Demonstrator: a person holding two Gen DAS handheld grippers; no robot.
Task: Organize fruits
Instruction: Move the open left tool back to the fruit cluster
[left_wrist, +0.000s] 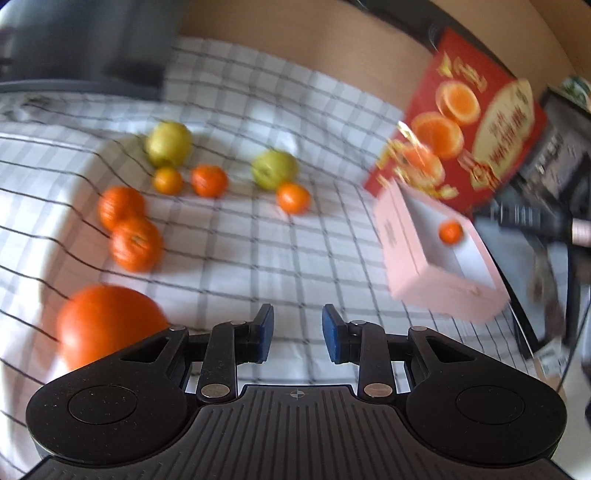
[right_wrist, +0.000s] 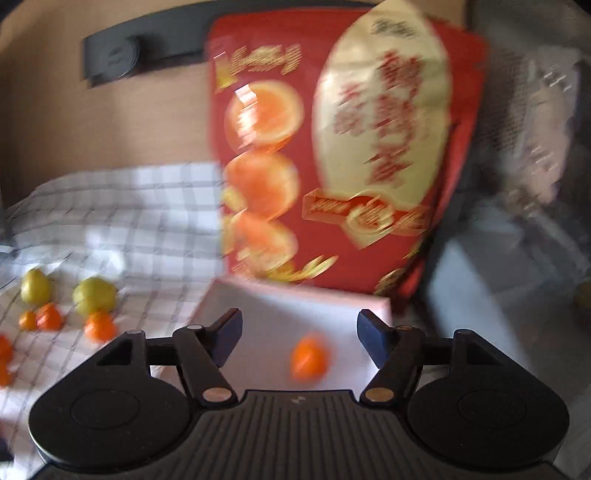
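Note:
Several oranges and two green-yellow fruits lie on a checked cloth (left_wrist: 240, 240). A big orange (left_wrist: 107, 325) sits just left of my left gripper (left_wrist: 297, 332), which is open and empty above the cloth. Two green fruits (left_wrist: 169, 143) (left_wrist: 274, 169) lie farther back among small oranges (left_wrist: 293, 198). A pink box (left_wrist: 436, 280) at the right holds one small orange (left_wrist: 450, 232). My right gripper (right_wrist: 299, 332) is open and empty above that pink box (right_wrist: 266, 302), with the small orange (right_wrist: 309, 360) below between its fingers.
A red carton printed with oranges (left_wrist: 476, 122) (right_wrist: 332, 147) stands upright behind the pink box. A dark object (left_wrist: 92, 40) stands at the back left. Dark clutter (left_wrist: 546, 206) lies past the cloth's right edge. A tan wall is behind.

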